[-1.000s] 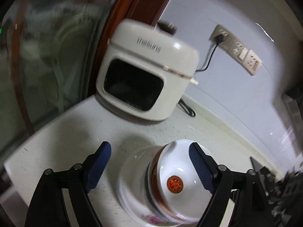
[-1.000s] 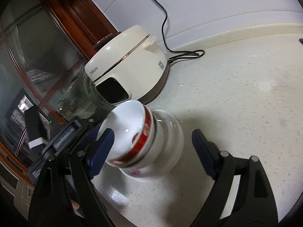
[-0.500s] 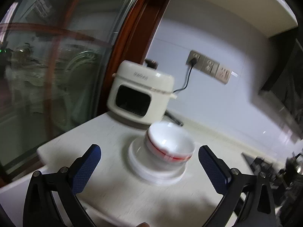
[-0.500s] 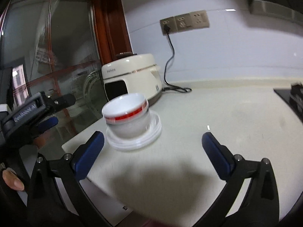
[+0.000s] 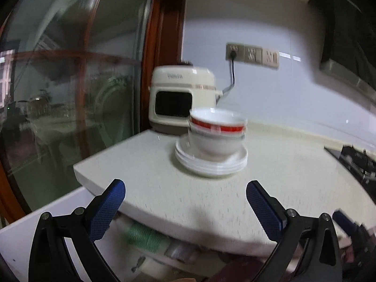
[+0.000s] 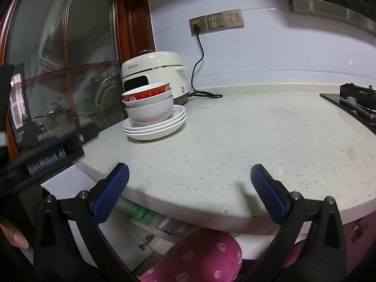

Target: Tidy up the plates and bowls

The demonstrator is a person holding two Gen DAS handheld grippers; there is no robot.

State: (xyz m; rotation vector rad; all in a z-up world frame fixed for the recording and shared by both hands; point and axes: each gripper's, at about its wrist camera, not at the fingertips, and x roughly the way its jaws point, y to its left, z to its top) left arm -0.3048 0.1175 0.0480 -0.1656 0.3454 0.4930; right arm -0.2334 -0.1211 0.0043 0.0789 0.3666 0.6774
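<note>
both grippers (image 5: 185, 202) (image 6: 189, 188) have pulled back from the bowls (image 6: 148, 103) on the plates (image 6: 155, 127) — jaws wide, empty — keep retreating level, clear of the stack.

Both the left gripper (image 5: 185, 193) and the right gripper (image 6: 189, 178) are built from black plastic frames with silver screws at the pivots, tipped with blue cross-hatched finger pads (image 6: 111, 191). Pink polka-dotted fabric (image 6: 199, 256) and a bare fingertip (image 6: 14, 236) are seen in the right wrist view.
</note>
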